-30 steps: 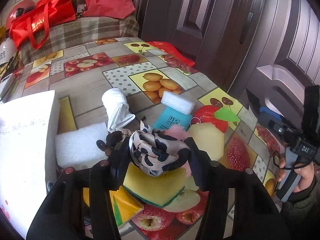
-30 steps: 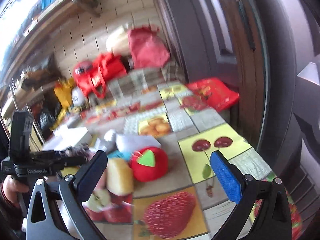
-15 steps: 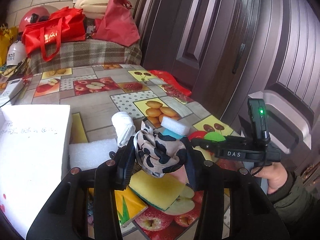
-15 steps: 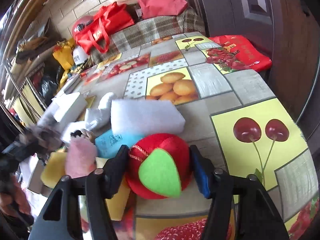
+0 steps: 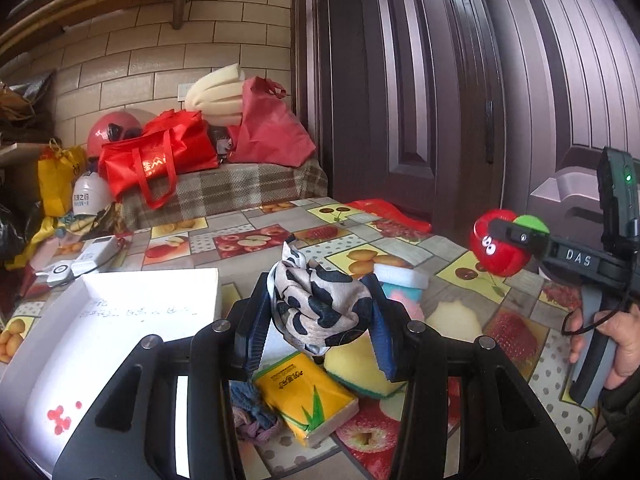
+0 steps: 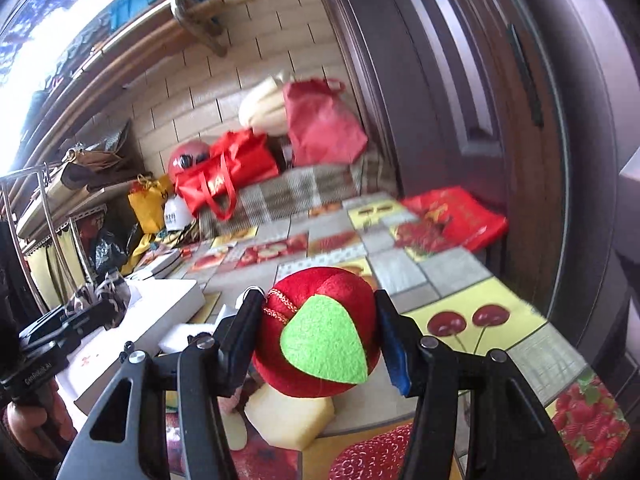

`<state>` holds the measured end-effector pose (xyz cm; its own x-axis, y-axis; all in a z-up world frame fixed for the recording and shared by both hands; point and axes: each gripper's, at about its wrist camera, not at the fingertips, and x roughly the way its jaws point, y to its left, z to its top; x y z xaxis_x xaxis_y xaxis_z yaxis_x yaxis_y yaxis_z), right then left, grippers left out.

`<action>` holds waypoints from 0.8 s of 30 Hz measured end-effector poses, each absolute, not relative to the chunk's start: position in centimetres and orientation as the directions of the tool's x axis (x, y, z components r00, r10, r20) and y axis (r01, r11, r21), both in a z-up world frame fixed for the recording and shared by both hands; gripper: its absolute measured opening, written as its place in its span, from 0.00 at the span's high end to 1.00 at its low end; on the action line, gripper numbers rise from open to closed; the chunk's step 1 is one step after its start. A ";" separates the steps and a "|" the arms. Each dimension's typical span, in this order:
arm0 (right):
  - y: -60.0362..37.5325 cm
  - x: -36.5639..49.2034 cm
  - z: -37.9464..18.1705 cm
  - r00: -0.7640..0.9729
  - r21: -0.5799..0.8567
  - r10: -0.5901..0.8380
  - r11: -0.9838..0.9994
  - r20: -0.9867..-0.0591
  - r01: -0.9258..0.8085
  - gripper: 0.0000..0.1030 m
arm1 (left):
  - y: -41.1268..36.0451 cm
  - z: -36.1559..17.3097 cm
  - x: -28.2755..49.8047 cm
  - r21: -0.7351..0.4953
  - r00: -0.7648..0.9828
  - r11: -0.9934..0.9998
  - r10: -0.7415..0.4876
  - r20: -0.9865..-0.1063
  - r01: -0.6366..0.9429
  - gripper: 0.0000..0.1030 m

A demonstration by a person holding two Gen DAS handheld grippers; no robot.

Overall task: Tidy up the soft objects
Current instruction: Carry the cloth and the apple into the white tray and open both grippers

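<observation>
A: What does the left gripper (image 5: 318, 320) have?

B: It pinches a spotted scarf (image 5: 316, 308), cream with dark blotches. The scarf is bunched up between the two pads and is lifted off the table (image 5: 460, 248).

A: And the right gripper (image 6: 316, 340)?

B: It squeezes a red plush apple (image 6: 320, 332) with a green felt leaf. Its jaws have just been closing, and now the pads press on both sides of the apple. In the left view the apple (image 5: 498, 248) hangs in the air over the right side of the table, and it has little googly eyes.

A: Who holds the right gripper?

B: A hand (image 5: 624, 340) wraps around its grey handle at the right edge.

A: What lies under the scarf?

B: A yellow tissue pack (image 5: 308, 396) lies on the table. Just beside it is a yellow sponge (image 5: 356, 368) with a green bottom. A tangle of yarn (image 5: 252, 412) sits at the left of the pack.

A: What else is near?

B: A white box (image 5: 100, 340) lies to the left, with red dots on it. A white foam block (image 5: 400, 276) rests on something teal and pink behind the scarf. A pale yellow sponge (image 6: 292, 416) sits right below the apple.

A: What does the table look like?

B: Its cloth has fruit pictures, like cherries and strawberries.
</observation>
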<state>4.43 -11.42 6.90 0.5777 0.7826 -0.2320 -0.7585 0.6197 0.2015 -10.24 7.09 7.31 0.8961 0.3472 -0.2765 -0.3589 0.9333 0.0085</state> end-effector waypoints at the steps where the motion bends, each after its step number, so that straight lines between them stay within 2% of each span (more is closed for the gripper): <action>1: -11.5 4.0 7.2 0.588 0.196 0.782 0.622 -0.207 -0.758 0.46 | 7.1 7.0 -10.3 0.015 0.892 0.932 0.352 -0.283 -0.363 0.58; 10: -10.8 2.6 7.2 0.581 0.193 0.792 0.610 -0.186 -0.769 0.46 | 7.9 6.3 -12.2 0.008 0.867 0.905 0.409 -0.286 -0.425 0.58; 24: -8.1 -0.5 6.8 0.512 0.144 0.839 0.539 -0.186 -0.830 0.46 | 12.0 6.3 -18.1 0.006 0.777 0.807 0.571 -0.263 -0.591 0.57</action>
